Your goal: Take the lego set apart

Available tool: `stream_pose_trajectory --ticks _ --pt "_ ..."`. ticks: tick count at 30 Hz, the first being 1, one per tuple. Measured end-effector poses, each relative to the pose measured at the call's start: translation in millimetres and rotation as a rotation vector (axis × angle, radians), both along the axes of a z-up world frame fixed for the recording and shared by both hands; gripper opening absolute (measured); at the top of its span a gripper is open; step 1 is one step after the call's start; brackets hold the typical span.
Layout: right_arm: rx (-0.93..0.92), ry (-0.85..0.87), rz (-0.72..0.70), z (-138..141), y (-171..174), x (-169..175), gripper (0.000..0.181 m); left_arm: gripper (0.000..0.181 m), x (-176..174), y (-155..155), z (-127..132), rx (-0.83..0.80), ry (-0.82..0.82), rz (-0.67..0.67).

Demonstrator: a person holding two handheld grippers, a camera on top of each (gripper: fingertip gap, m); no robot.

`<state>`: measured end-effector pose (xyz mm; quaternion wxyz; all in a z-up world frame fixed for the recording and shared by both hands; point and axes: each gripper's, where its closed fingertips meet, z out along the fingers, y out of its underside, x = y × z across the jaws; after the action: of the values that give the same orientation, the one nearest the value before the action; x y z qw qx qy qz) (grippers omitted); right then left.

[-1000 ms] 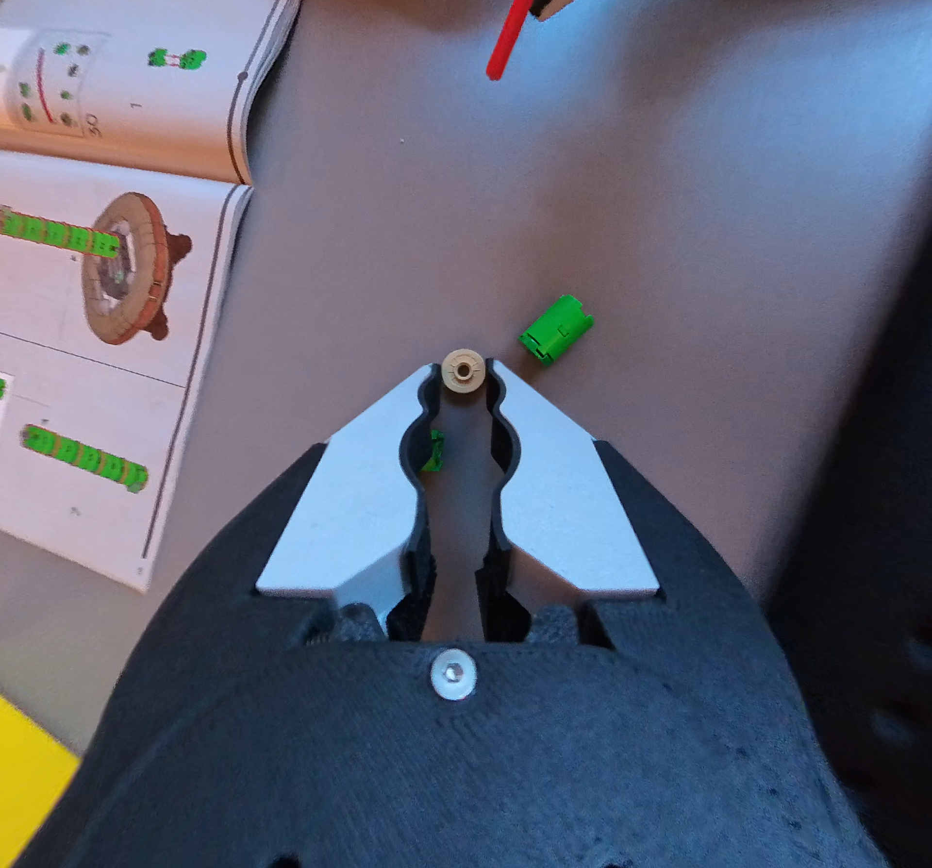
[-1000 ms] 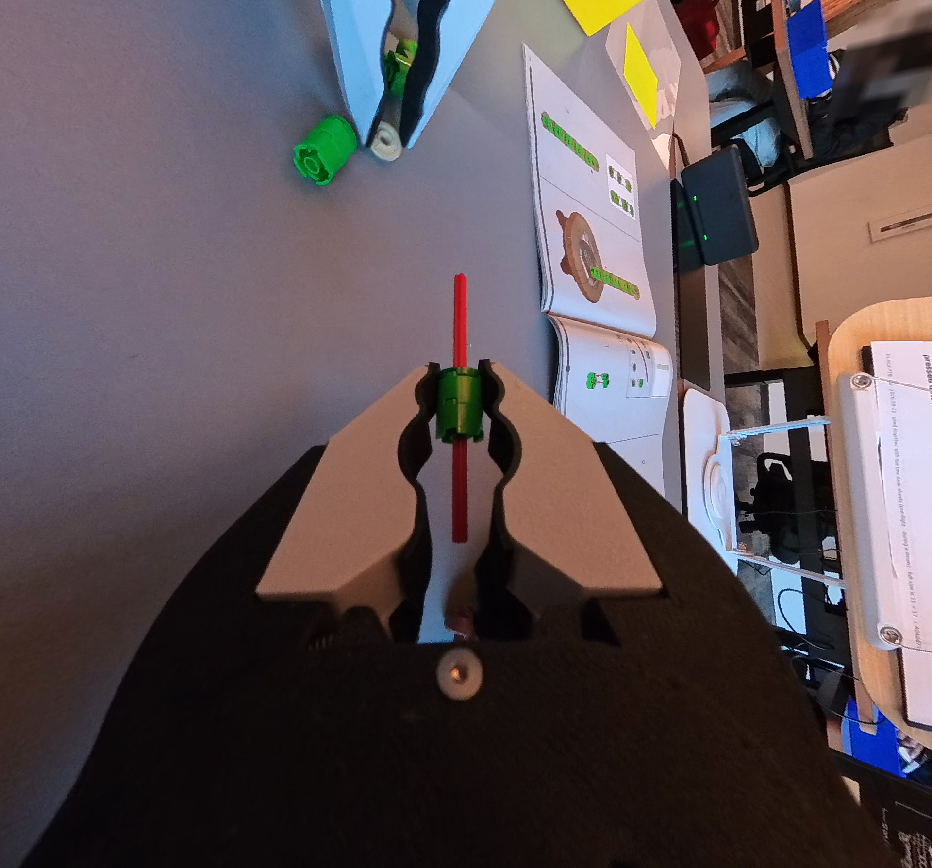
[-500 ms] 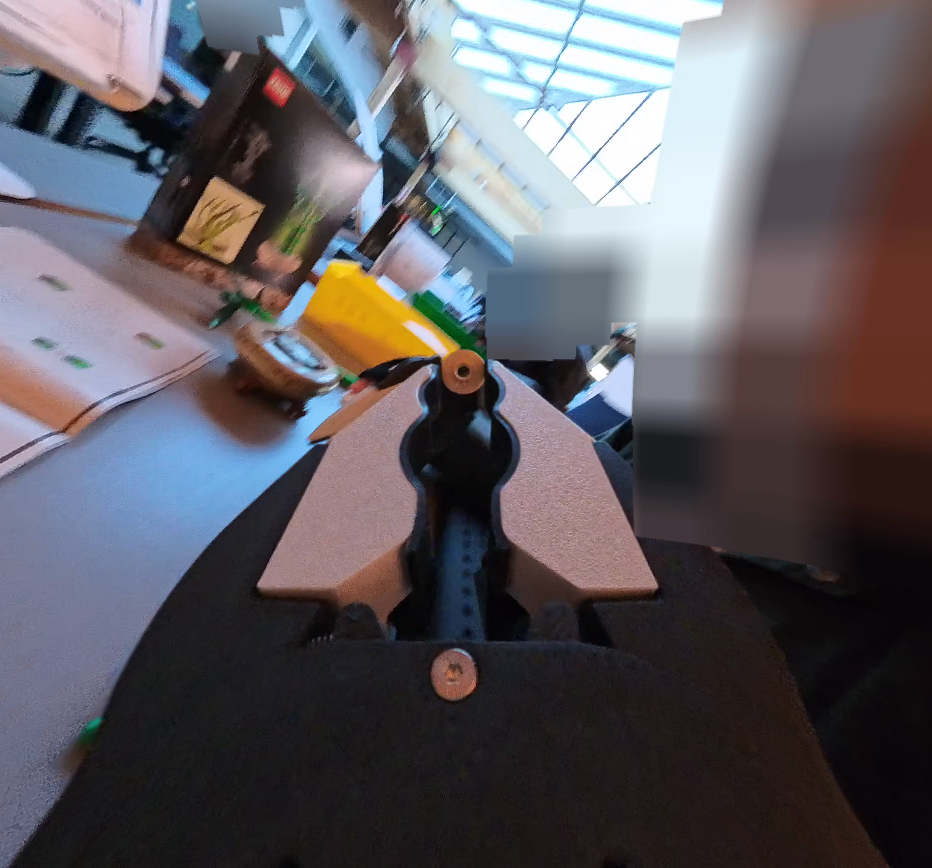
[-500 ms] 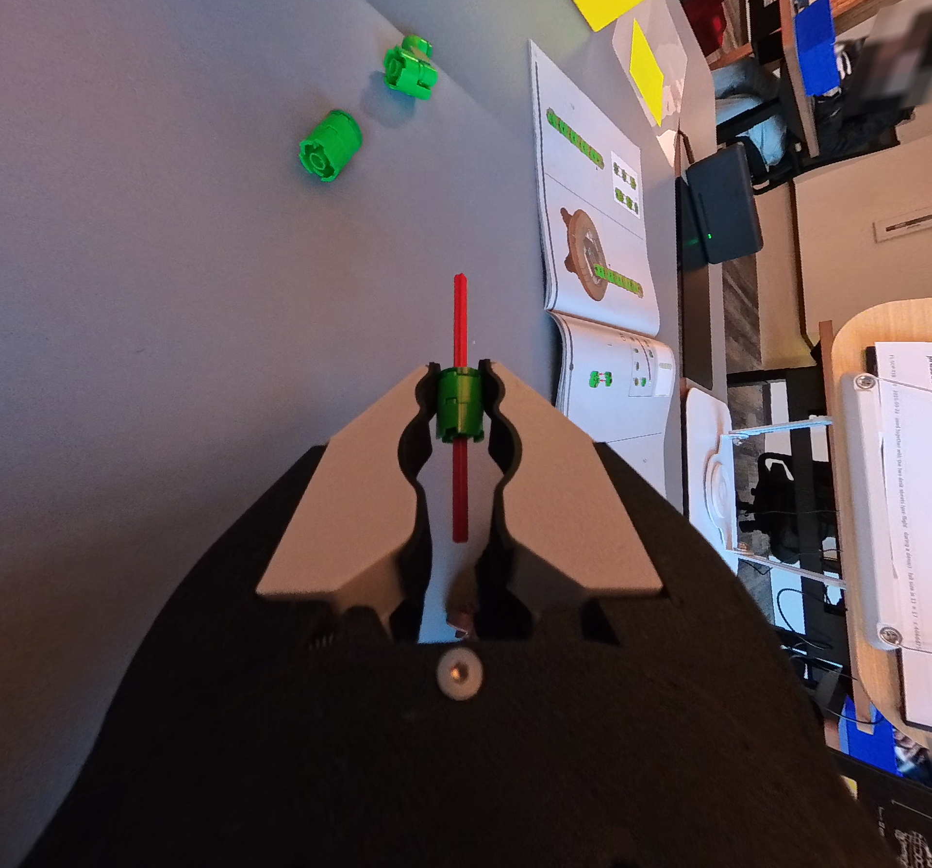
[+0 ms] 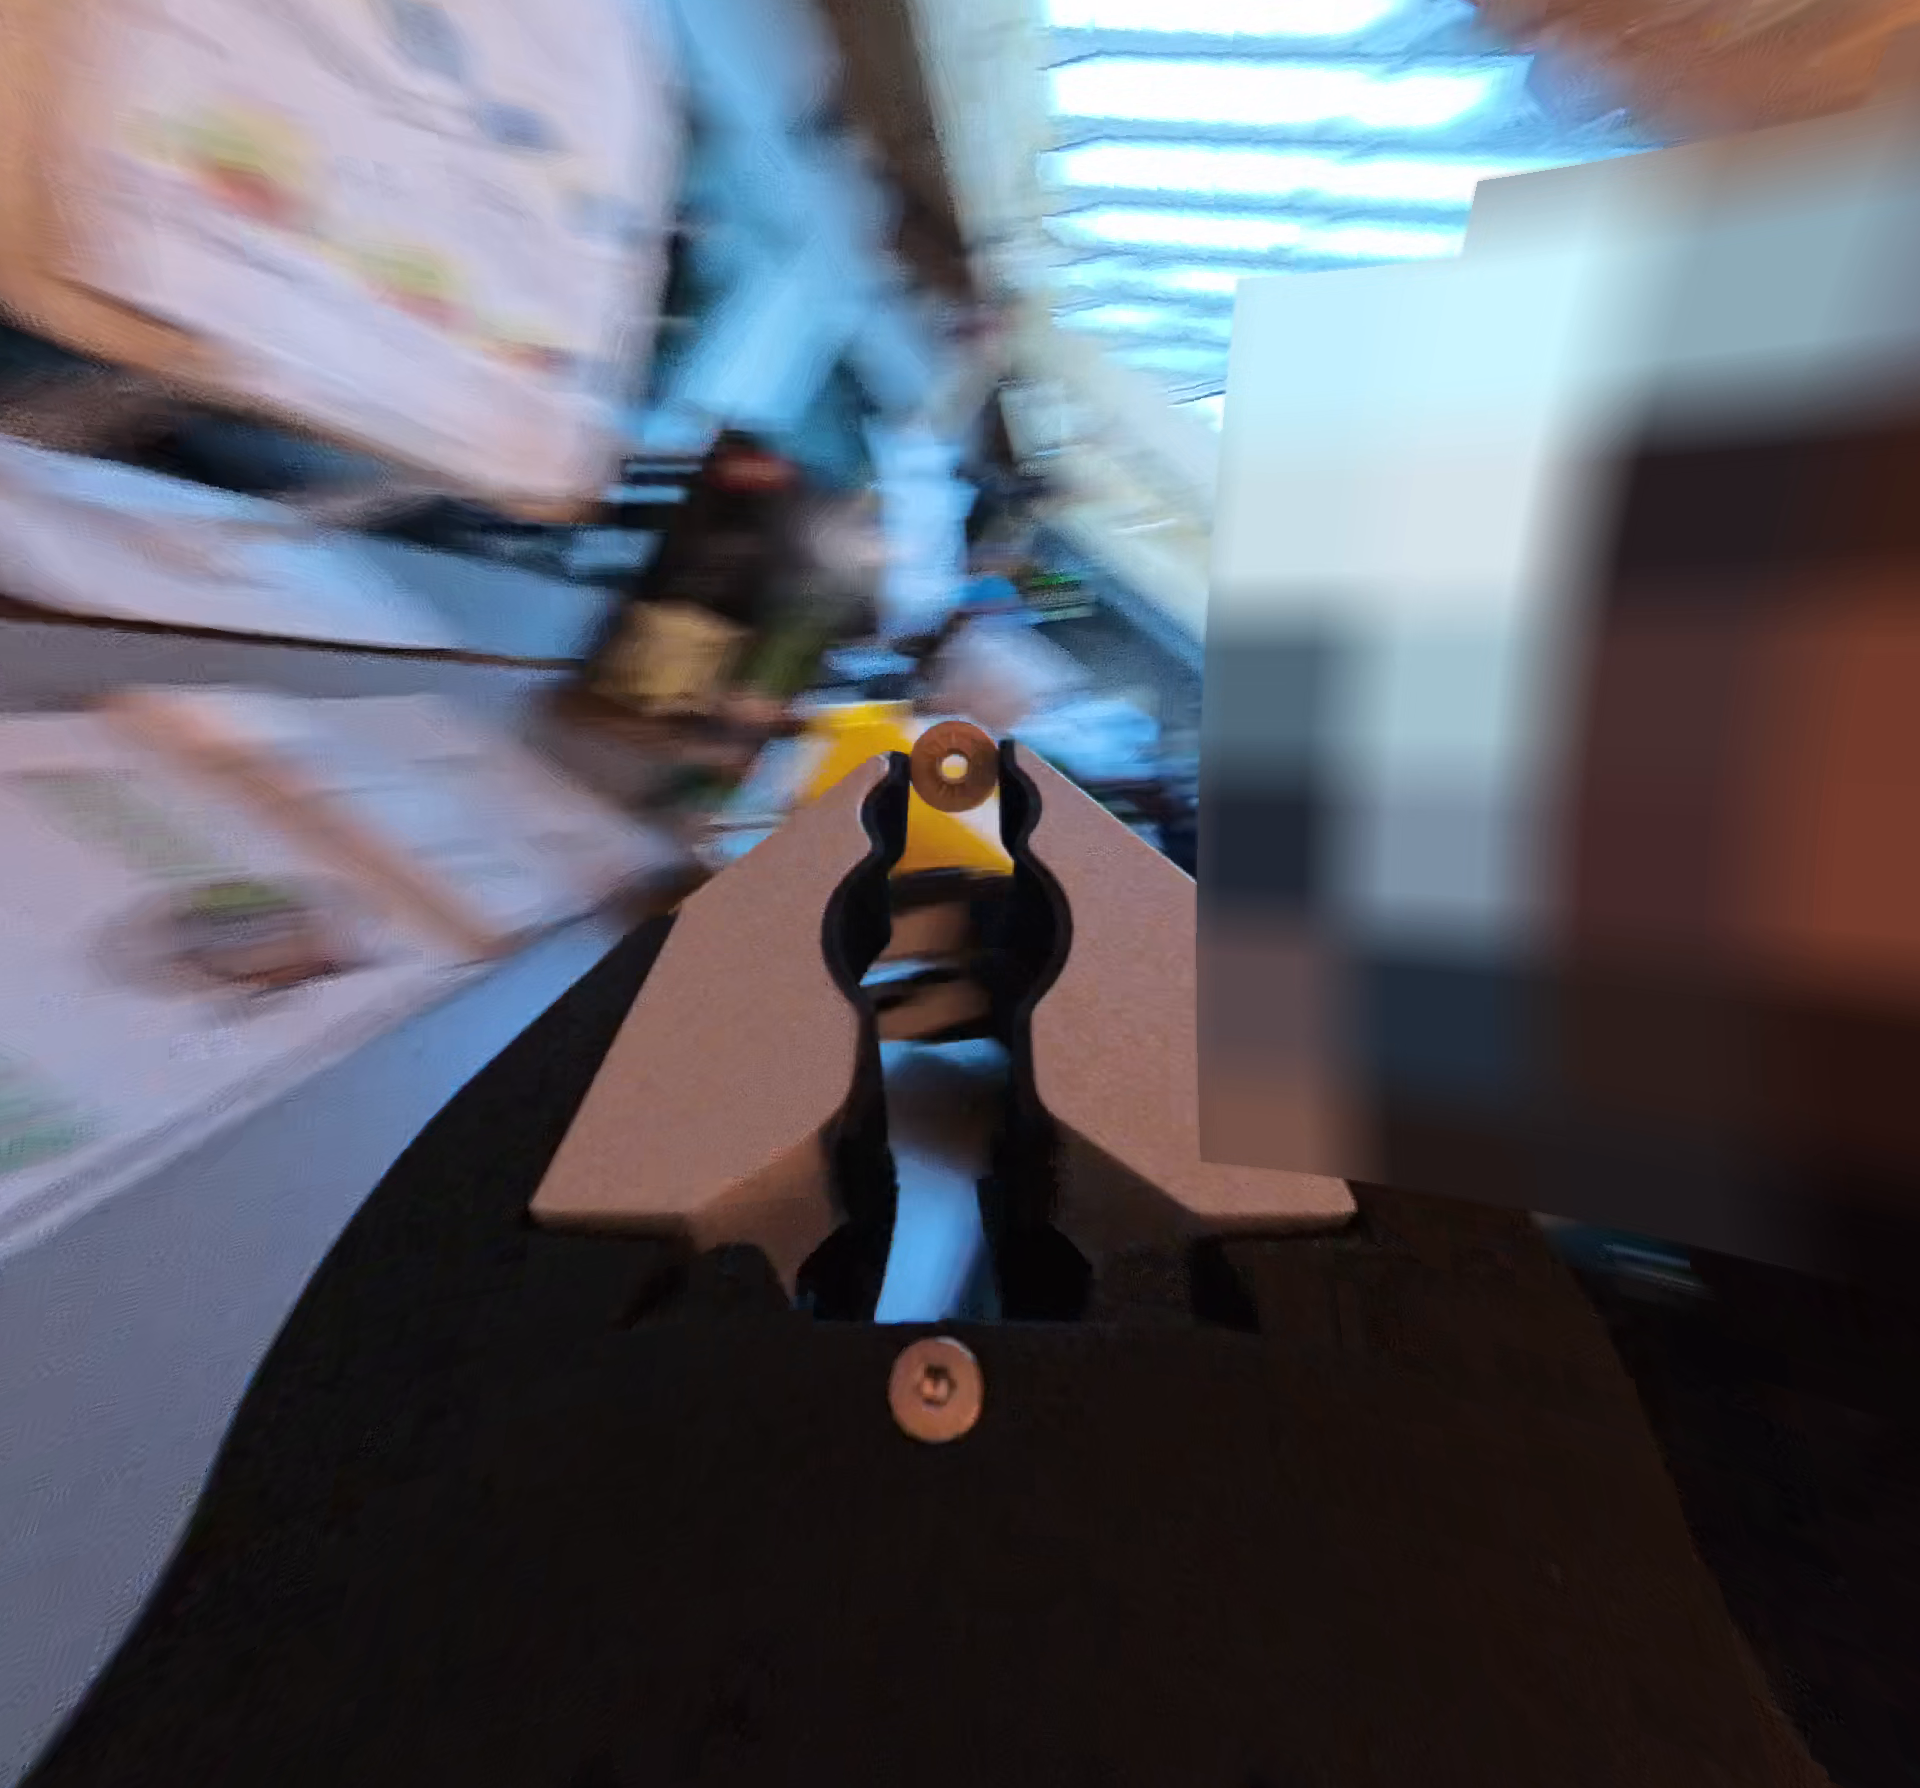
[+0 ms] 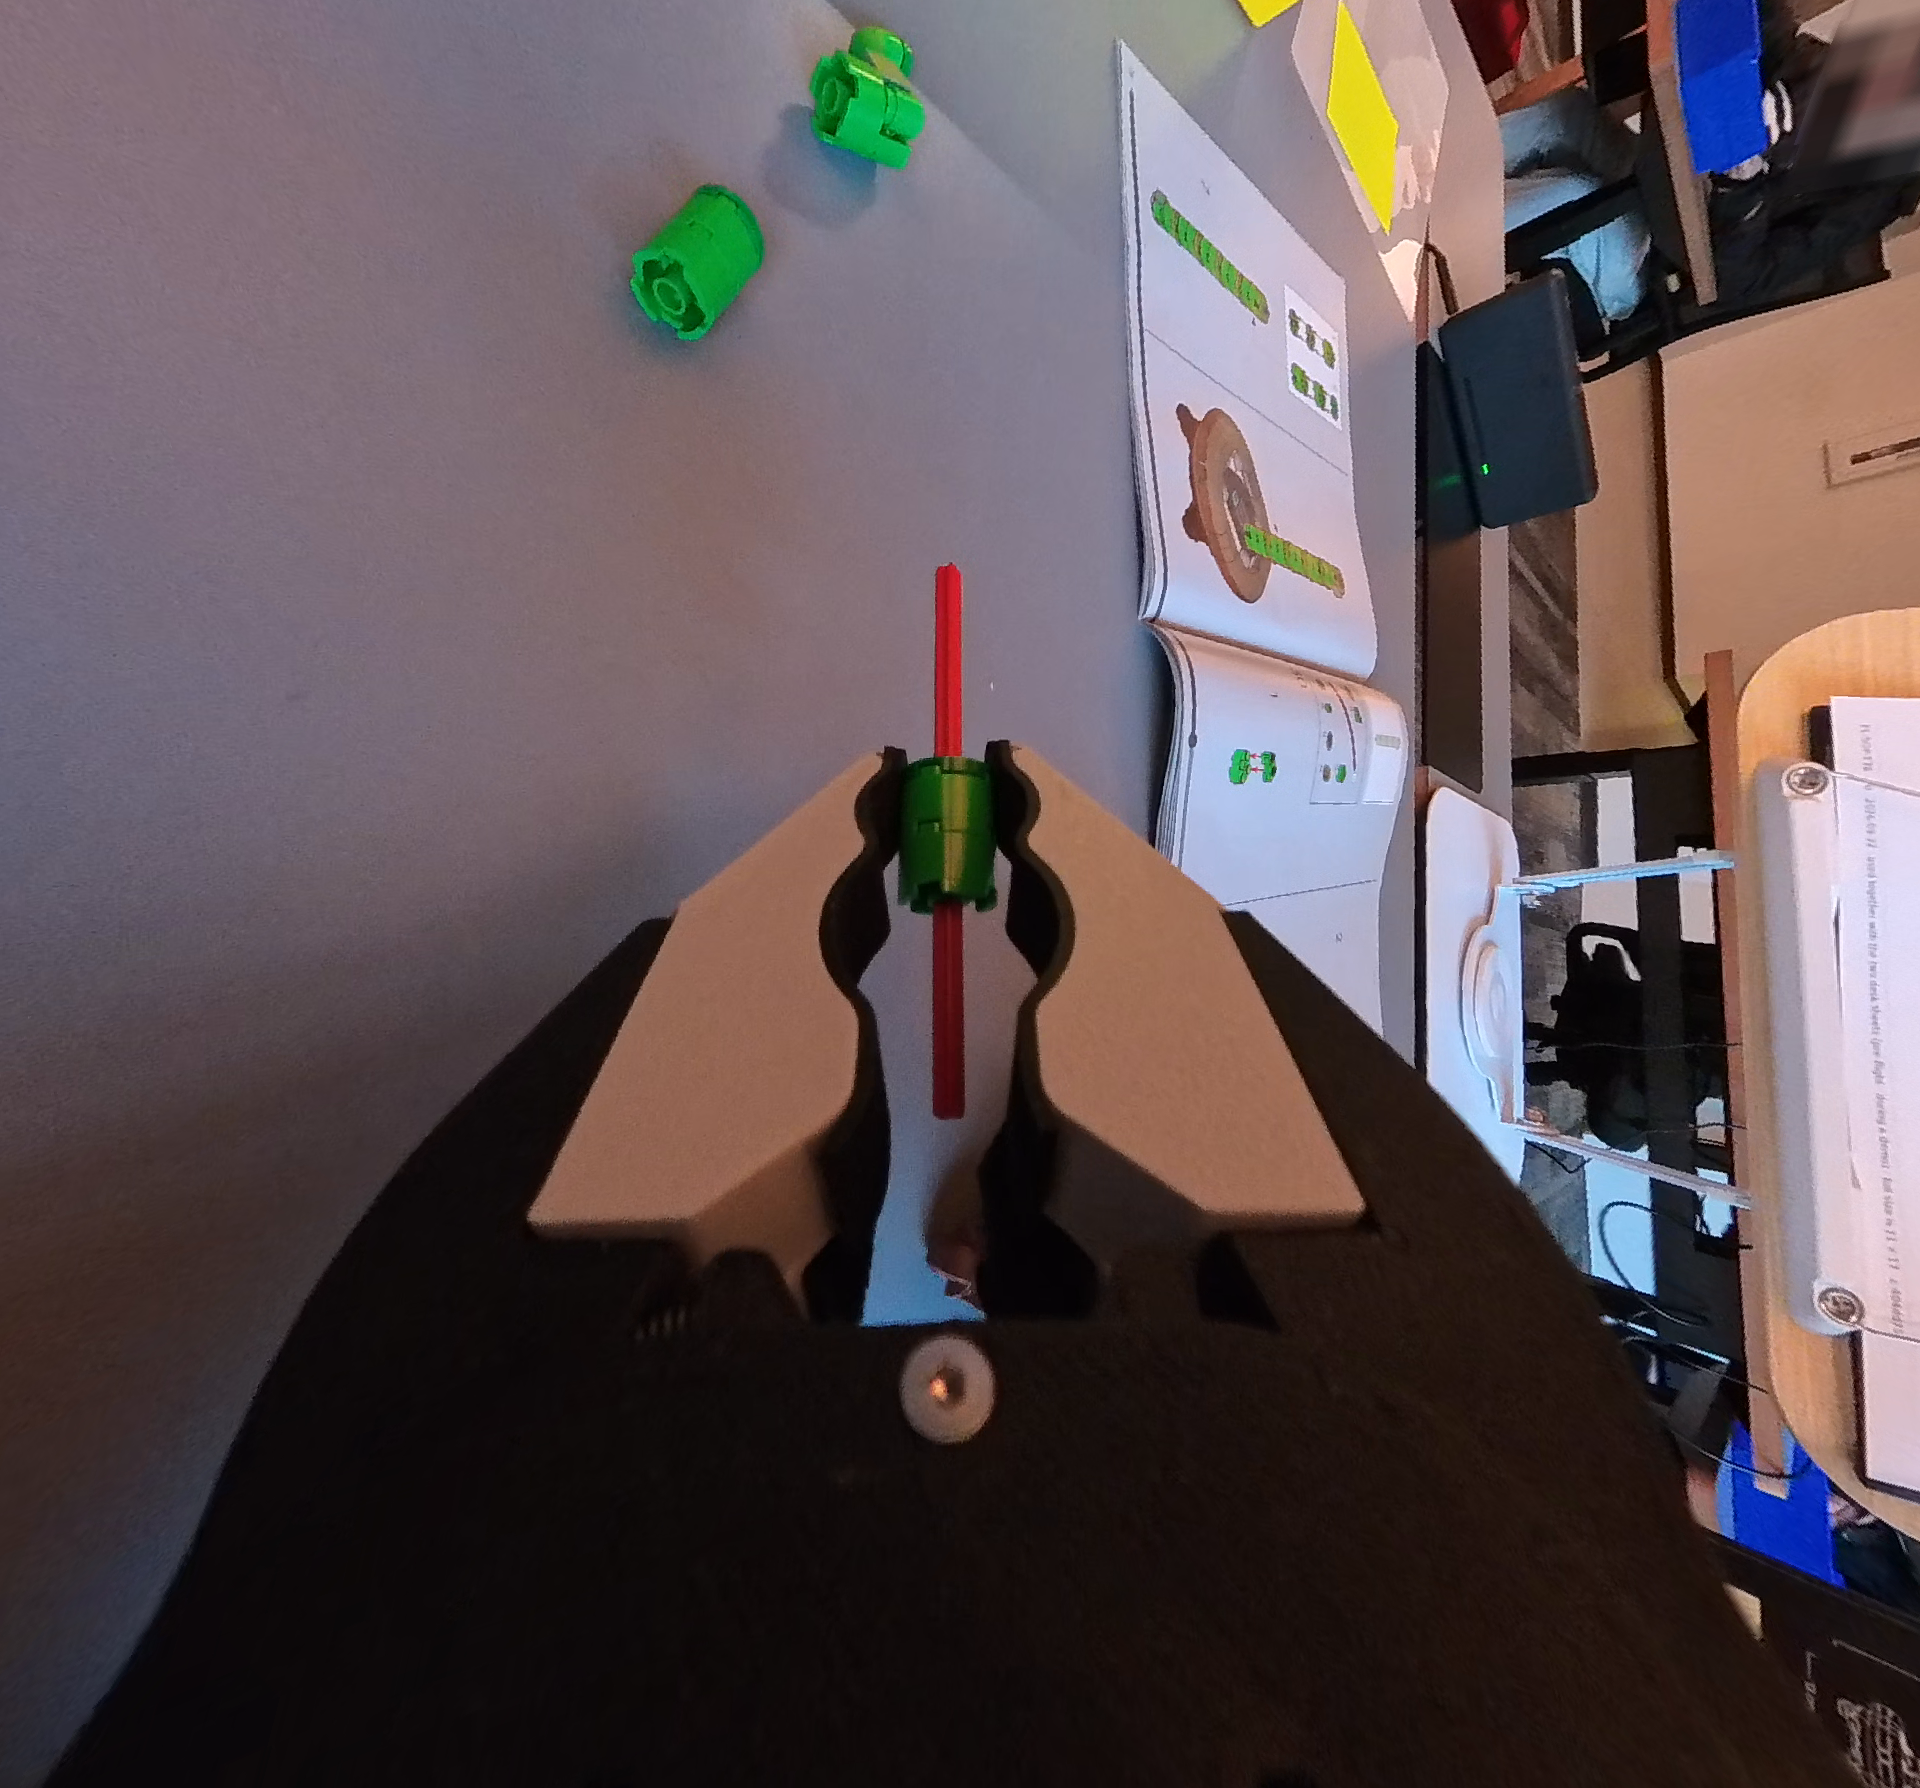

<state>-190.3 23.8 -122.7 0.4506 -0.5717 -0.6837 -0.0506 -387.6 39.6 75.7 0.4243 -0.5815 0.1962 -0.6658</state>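
The right hand-held gripper [image 6: 945, 777] is clamped on a green round brick [image 6: 947, 834] threaded on a red axle [image 6: 948, 658], above the grey bench [image 6: 364, 543]. Farther out, two loose green pieces [image 6: 696, 263] [image 6: 865, 99] lie on the bench, near an open instruction booklet [image 6: 1247, 533] by its edge. The left hand-held gripper [image 5: 951, 770] pinches a tan round piece [image 5: 953, 767] at its tips; everything beyond is blurred.
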Motion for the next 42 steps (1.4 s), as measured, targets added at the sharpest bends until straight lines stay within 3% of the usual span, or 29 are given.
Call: stream_pose_trajectory --ticks 1,4,6,9,10,12,14,17,19,21,24,26,30,34,39,42 --pt "-0.003 0.000 0.000 0 0 0 0.015 0.015 -23 21 -14 0.036 0.186 0.205" --pt "-0.008 -0.009 0.005 -3 -1 -1 0.016 0.015 -119 57 -31 0.087 0.580 0.748" --pt "-0.014 -0.013 0.008 -4 -1 -2 0.016 0.015 -167 59 -42 0.034 0.710 0.929" --pt "-0.017 -0.017 0.009 -5 -2 -3 0.016 0.015 -195 61 -79 -0.111 0.805 0.925" --pt "-0.018 -0.019 0.008 -6 -1 -3 0.016 0.025 -198 62 -91 -0.144 0.826 0.914" --pt "-0.020 -0.018 0.007 -6 -1 -3 0.016 0.065 -209 66 -110 -0.196 0.918 0.957" --pt "-0.026 -0.016 0.003 -8 0 -3 0.016 0.072 -204 67 -110 -0.122 1.020 1.002" --pt "-0.030 -0.014 0.003 -9 1 -3 0.016 0.074 -171 66 -89 0.086 1.110 1.033" --pt "-0.028 -0.004 0.008 -8 1 -5 0.016 0.065 -118 58 -76 0.208 1.078 0.920" --pt "-0.019 0.006 0.013 -6 1 -7 0.016 0.055 -37 37 -73 0.284 0.944 0.653" --pt "-0.001 0.029 0.024 -1 0 -10 0.016 0.053 69 -10 -102 0.250 0.820 0.180" --pt "0.009 0.047 0.032 3 -1 -12 0.016 0.045 111 -27 -128 0.218 0.815 -0.011" --pt "0.021 0.096 0.059 12 -6 -16 0.015 0.040 149 -30 -163 0.213 0.862 -0.131" --pt "0.014 0.143 0.091 19 -12 -22 0.016 0.039 160 -29 -169 0.278 0.889 -0.182" --pt "-0.038 0.185 0.136 20 -21 -28 0.015 0.004 178 -53 -168 0.270 0.810 -0.400" --pt "-0.089 0.200 0.140 15 -22 -29 0.015 0.003 178 -55 -169 0.216 0.779 -0.418"
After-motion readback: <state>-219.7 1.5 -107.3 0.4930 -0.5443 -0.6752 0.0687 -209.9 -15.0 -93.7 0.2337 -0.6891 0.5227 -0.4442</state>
